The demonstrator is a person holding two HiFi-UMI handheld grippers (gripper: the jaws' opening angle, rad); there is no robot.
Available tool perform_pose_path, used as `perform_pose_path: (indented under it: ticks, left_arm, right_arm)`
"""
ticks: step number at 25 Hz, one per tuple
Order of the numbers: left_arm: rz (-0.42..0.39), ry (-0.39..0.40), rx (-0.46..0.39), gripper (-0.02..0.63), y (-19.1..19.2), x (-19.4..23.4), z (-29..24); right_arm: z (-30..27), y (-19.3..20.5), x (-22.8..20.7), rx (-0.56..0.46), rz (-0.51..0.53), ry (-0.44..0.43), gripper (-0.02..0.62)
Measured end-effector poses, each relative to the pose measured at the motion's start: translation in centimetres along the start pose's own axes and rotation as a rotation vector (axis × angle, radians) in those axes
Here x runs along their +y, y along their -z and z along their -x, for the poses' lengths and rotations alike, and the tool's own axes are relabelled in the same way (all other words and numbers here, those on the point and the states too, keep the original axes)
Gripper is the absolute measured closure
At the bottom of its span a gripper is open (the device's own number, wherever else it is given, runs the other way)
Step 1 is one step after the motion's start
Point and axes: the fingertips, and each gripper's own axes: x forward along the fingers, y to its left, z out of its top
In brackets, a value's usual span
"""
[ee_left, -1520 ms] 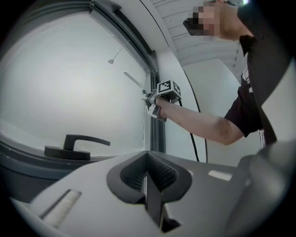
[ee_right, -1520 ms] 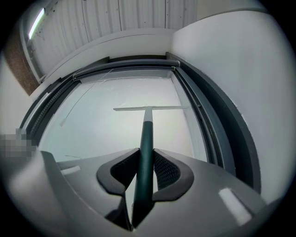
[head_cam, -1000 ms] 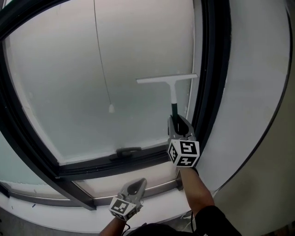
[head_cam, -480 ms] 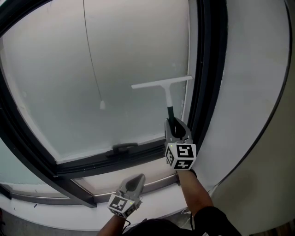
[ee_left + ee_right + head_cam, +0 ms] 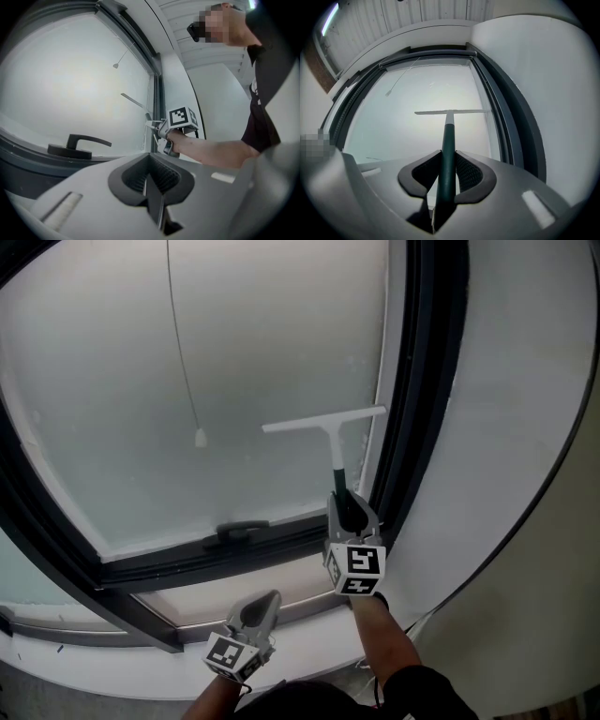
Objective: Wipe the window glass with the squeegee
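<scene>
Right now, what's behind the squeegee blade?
Only pale glass, beside the dark frame. The squeegee blade covers a strip of it; nothing past the glass shows.

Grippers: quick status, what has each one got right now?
Left gripper: jaws shut, holding nothing.
Right gripper: jaws shut on the squeegee by its dark handle.

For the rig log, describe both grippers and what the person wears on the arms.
The left gripper and right gripper match: pale grey shells, dark ribbed lining inside the jaws, and a cube of black-and-white square markers at the rear of each. A dark sleeve covers the right upper arm.
</scene>
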Motion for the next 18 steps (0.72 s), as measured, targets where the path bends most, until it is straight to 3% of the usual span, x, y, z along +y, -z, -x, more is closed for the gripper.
perform_pose_path:
  ticks: [18]
  left_arm:
    - [0.043, -0.001, 0.004, 0.606, 0.9, -0.2, 0.7]
  right_arm:
    - [2.0, 4.6, 0.8, 0.079, -0.035, 0.02, 0.5]
